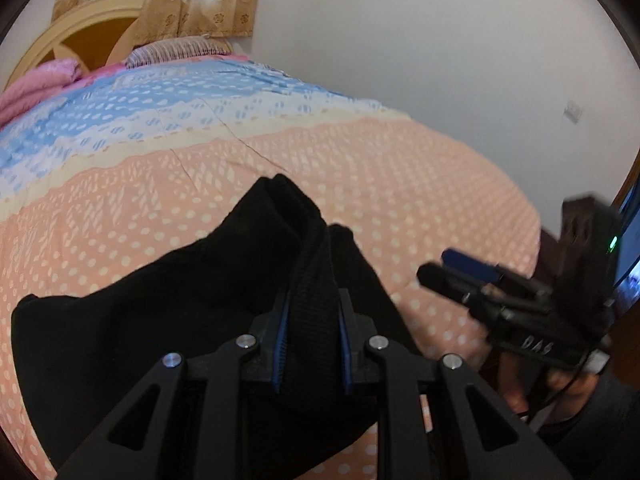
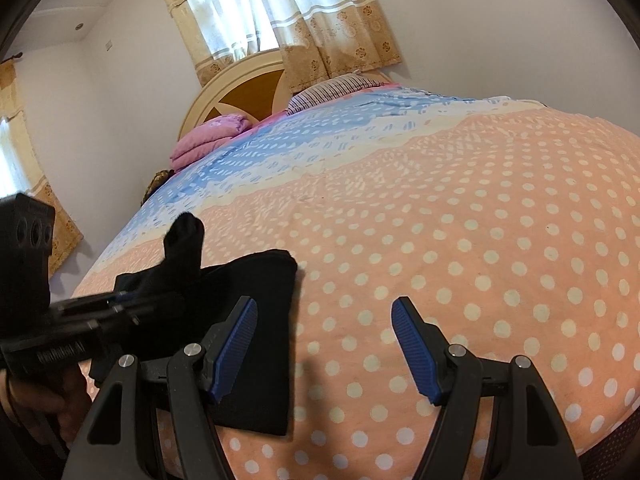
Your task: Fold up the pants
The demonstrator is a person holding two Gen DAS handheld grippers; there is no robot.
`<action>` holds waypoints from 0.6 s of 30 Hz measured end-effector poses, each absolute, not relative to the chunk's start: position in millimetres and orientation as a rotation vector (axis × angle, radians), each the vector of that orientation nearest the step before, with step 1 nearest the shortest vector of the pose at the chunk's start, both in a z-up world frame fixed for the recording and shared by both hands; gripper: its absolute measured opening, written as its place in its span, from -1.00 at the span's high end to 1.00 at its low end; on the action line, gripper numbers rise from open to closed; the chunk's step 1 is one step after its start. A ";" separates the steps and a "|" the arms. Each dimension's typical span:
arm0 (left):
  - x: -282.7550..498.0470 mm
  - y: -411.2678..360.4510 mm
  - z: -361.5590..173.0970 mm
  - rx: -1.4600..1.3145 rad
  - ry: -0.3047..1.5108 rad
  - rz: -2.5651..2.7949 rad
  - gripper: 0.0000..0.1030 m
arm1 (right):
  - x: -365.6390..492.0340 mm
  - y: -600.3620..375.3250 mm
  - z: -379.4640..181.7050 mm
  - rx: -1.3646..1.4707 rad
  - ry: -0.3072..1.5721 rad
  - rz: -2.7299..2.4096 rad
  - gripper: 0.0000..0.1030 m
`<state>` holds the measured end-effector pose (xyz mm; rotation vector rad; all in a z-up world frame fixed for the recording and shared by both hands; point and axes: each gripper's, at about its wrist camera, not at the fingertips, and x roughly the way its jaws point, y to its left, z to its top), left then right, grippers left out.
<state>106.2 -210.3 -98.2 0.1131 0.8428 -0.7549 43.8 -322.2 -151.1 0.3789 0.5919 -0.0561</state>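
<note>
Black pants (image 1: 168, 312) lie on the bed near its front edge, partly folded. My left gripper (image 1: 314, 304) is shut on a ribbed band of the pants, which sticks up between its blue pads. In the right wrist view the pants (image 2: 260, 320) lie flat at the lower left, with the pinched part (image 2: 182, 248) lifted. My right gripper (image 2: 324, 320) is open and empty, above the bed just right of the pants. It also shows in the left wrist view (image 1: 456, 272), blurred, at the right.
The bed has a peach polka-dot and blue quilt (image 2: 460, 216). A pink folded blanket (image 2: 208, 140) and striped pillow (image 2: 332, 90) lie by the wooden headboard (image 2: 244, 92). Curtains (image 2: 280, 16) hang behind it. A white wall (image 1: 440, 40) runs along the bed's right side.
</note>
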 end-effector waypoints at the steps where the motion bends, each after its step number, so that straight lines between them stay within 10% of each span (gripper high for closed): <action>1: 102.4 -213.3 -98.9 0.138 0.834 -0.747 0.55 | 43.0 -322.8 -151.7 0.381 0.593 -0.058 -0.38; 7: 80.4 -223.5 -87.4 0.171 0.769 -0.787 -0.18 | 41.6 -331.5 -154.3 0.409 0.591 -0.084 -0.38; 18: 69.5 -148.8 -81.5 0.090 0.616 -0.561 -0.69 | 30.7 -306.9 -121.2 0.431 0.550 0.066 -0.38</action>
